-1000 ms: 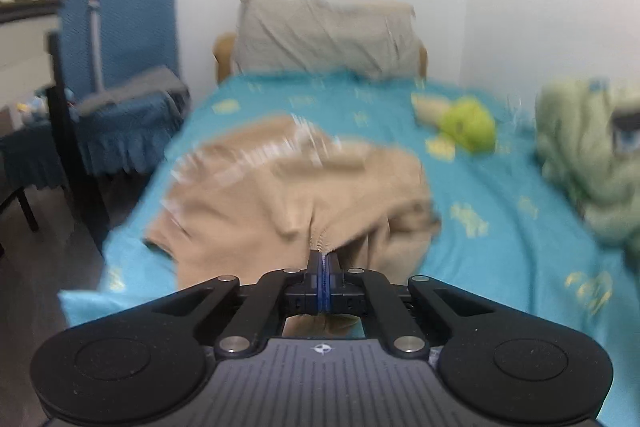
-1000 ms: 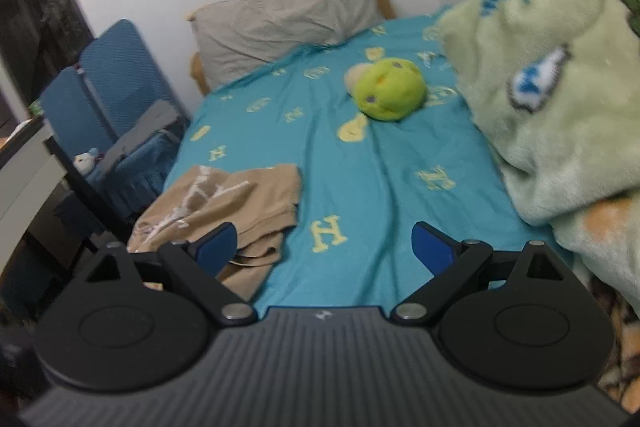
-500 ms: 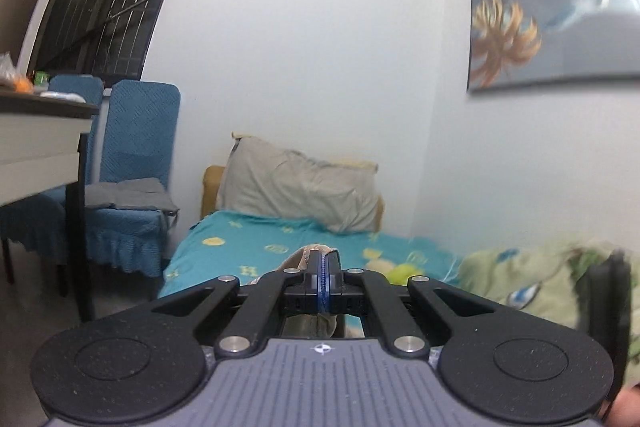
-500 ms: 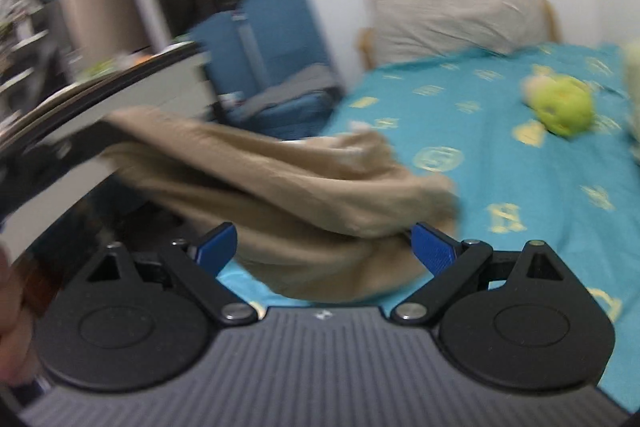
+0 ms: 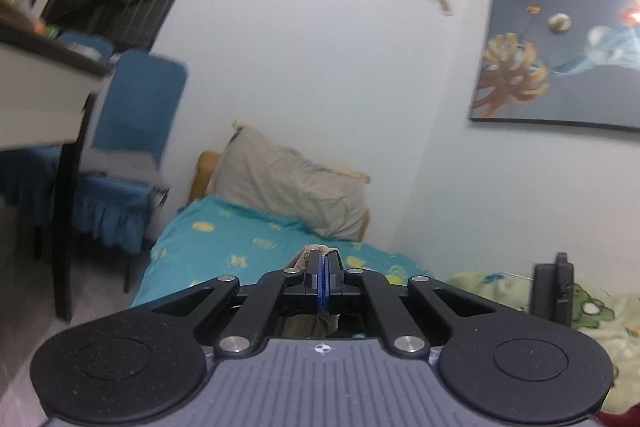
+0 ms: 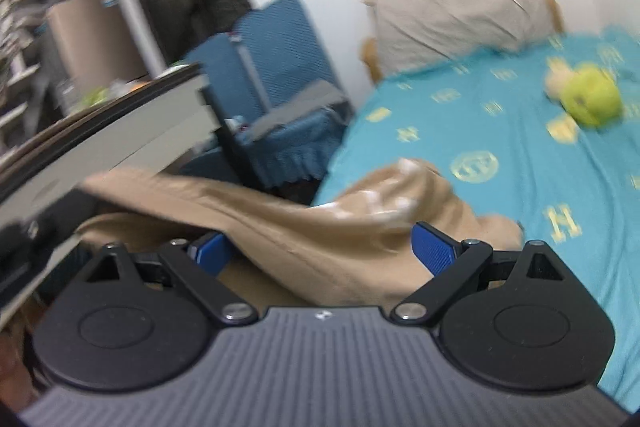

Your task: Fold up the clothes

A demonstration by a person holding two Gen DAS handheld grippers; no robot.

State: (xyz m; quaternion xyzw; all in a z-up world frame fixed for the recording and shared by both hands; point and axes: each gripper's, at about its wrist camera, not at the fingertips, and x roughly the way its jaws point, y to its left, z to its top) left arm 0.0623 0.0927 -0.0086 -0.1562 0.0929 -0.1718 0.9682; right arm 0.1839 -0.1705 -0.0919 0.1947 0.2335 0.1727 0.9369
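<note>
A tan garment (image 6: 320, 227) is lifted off the teal bed (image 6: 500, 163); one end hangs to the left, the rest trails onto the bed's near corner. My left gripper (image 5: 322, 275) is shut on a pinch of the tan garment (image 5: 316, 250) and is raised, facing the far wall. My right gripper (image 6: 324, 247) is open, its blue pads (image 6: 434, 247) on either side of the hanging cloth, not closed on it.
A grey pillow (image 5: 292, 195) lies at the bed head. A green plush toy (image 6: 588, 99) lies on the bed. Blue chairs (image 6: 276, 87) and a desk (image 6: 100, 147) stand left of the bed. A green blanket (image 5: 592, 311) is piled at the right.
My left gripper has lifted the tan garment up off the bed and tilted upward. My right gripper has swung left toward the hanging cloth, which now lies between its open fingers.
</note>
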